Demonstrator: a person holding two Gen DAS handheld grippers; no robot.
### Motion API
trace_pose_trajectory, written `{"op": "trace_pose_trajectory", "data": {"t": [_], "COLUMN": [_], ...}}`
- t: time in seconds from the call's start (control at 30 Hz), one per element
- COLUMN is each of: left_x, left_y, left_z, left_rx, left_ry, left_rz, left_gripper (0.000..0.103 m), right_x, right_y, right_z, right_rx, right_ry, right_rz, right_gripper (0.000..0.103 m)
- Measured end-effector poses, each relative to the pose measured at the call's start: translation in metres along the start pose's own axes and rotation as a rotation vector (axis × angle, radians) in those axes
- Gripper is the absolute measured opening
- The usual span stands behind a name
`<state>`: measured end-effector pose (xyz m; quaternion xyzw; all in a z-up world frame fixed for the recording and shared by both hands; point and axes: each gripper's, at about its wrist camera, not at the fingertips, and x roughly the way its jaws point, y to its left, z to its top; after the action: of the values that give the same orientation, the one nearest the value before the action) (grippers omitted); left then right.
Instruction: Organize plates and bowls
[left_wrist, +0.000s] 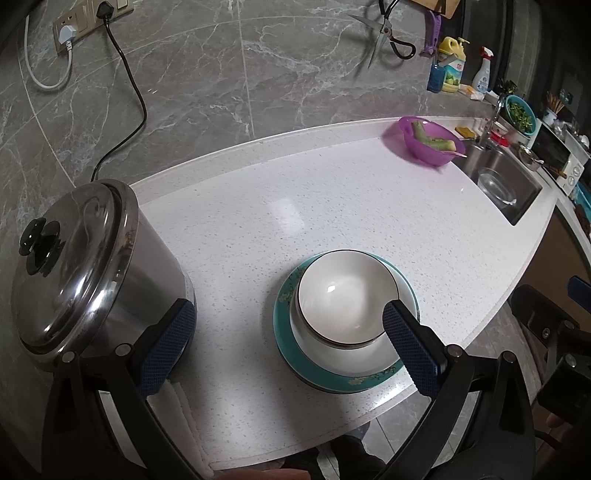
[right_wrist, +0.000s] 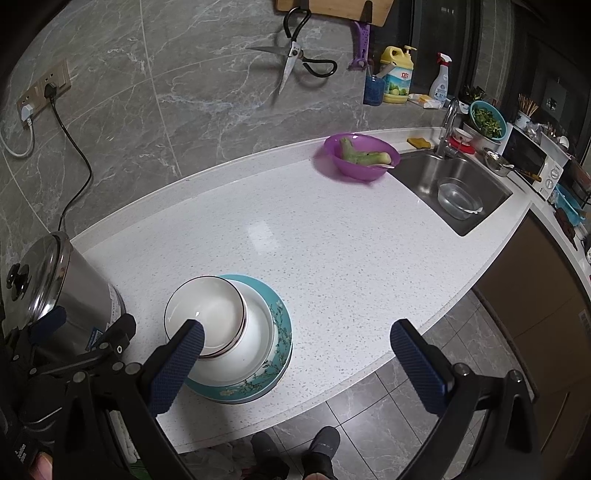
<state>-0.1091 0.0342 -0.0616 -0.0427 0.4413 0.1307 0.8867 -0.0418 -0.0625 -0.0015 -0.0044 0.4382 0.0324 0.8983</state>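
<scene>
A white bowl with a dark rim (left_wrist: 341, 295) sits stacked in a larger white bowl (left_wrist: 354, 354) on a teal floral plate (left_wrist: 291, 347) near the counter's front edge. The same stack shows in the right wrist view: bowl (right_wrist: 210, 310), larger bowl (right_wrist: 255, 332), plate (right_wrist: 280, 325). My left gripper (left_wrist: 288, 332) is open and empty, its right finger over the bowl's rim. My right gripper (right_wrist: 295, 350) is open and empty, held above the stack's right side. The left gripper's body shows at the right wrist view's left edge.
A steel pot with lid (left_wrist: 85, 266) stands left of the stack, also in the right wrist view (right_wrist: 55, 291). A purple bowl with vegetables (right_wrist: 362, 155) sits at the back by the sink (right_wrist: 454, 184), which holds a glass bowl (right_wrist: 460, 197). A white cloth (left_wrist: 184, 417) lies at the front edge.
</scene>
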Motion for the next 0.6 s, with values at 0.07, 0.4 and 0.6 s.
{"op": "trace_pose_trajectory", "data": {"t": [0.07, 0.4, 0.6], "left_x": [0.0008, 0.0038, 0.0047], "left_y": [0.0003, 0.002, 0.0021], "left_z": [0.0012, 0.0049, 0.0058], "left_rx": [0.001, 0.004, 0.007], "left_ry": [0.001, 0.003, 0.004], "left_rz": [0.0, -0.006, -0.007], "left_gripper": [0.103, 0.103, 0.103], "right_x": [-0.0004, -0.0001, 0.0002], "right_y": [0.0009, 0.0008, 0.0007], "right_z": [-0.0006, -0.0012, -0.0011], "right_rx": [0.002, 0.004, 0.004], "right_ry": [0.0, 0.001, 0.0], "right_rz": [-0.001, -0.003, -0.004], "right_gripper": [0.103, 0.103, 0.103]}}
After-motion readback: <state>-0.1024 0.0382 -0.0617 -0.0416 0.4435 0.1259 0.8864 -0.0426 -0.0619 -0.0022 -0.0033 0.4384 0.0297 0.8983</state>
